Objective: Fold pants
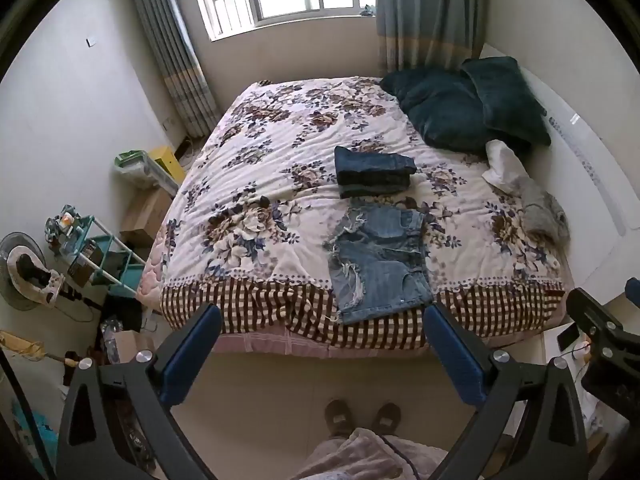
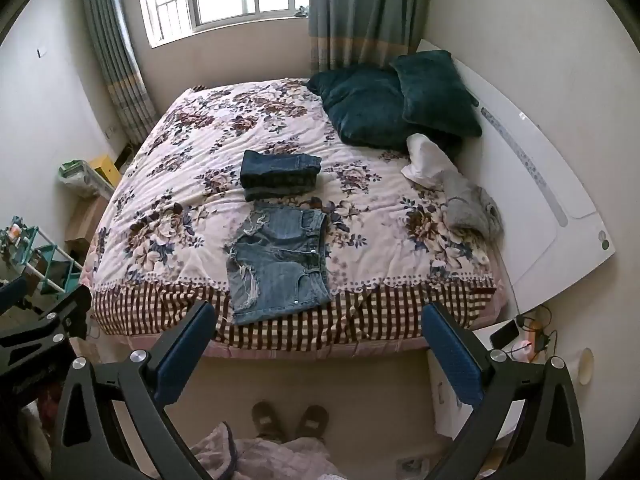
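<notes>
Frayed light-blue denim shorts (image 1: 378,262) lie spread flat near the front edge of the bed, also in the right wrist view (image 2: 278,262). Just behind them sits a folded stack of dark jeans (image 1: 374,171) (image 2: 280,176). My left gripper (image 1: 322,320) is open and empty, held high above the floor in front of the bed. My right gripper (image 2: 320,320) is also open and empty, at a similar height to the right. Each gripper's body shows at the edge of the other's view.
The bed (image 1: 248,296) has a floral quilt with a checked border. Two dark teal pillows (image 1: 460,108), a white cloth (image 1: 504,166) and a grey garment (image 1: 544,214) lie at the right. A teal rack (image 1: 108,252), boxes and a fan stand left. A nightstand with a phone (image 2: 504,334) stands right.
</notes>
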Action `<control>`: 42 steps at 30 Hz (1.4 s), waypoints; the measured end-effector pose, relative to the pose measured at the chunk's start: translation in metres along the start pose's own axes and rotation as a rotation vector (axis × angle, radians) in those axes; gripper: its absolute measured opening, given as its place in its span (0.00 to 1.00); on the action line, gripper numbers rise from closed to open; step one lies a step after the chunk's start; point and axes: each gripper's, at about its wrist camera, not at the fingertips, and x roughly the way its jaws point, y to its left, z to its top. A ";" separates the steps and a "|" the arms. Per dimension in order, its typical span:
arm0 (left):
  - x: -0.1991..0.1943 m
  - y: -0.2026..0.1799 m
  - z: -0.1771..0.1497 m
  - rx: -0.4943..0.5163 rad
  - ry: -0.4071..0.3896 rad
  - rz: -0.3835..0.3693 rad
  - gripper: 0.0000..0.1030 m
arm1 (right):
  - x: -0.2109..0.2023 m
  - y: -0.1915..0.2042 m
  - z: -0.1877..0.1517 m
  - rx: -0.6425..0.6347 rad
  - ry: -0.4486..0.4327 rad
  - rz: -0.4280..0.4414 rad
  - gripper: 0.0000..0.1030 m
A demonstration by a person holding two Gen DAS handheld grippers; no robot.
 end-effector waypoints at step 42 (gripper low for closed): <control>-0.023 -0.002 0.017 0.005 -0.042 -0.001 1.00 | -0.017 0.005 0.009 0.007 -0.025 0.030 1.00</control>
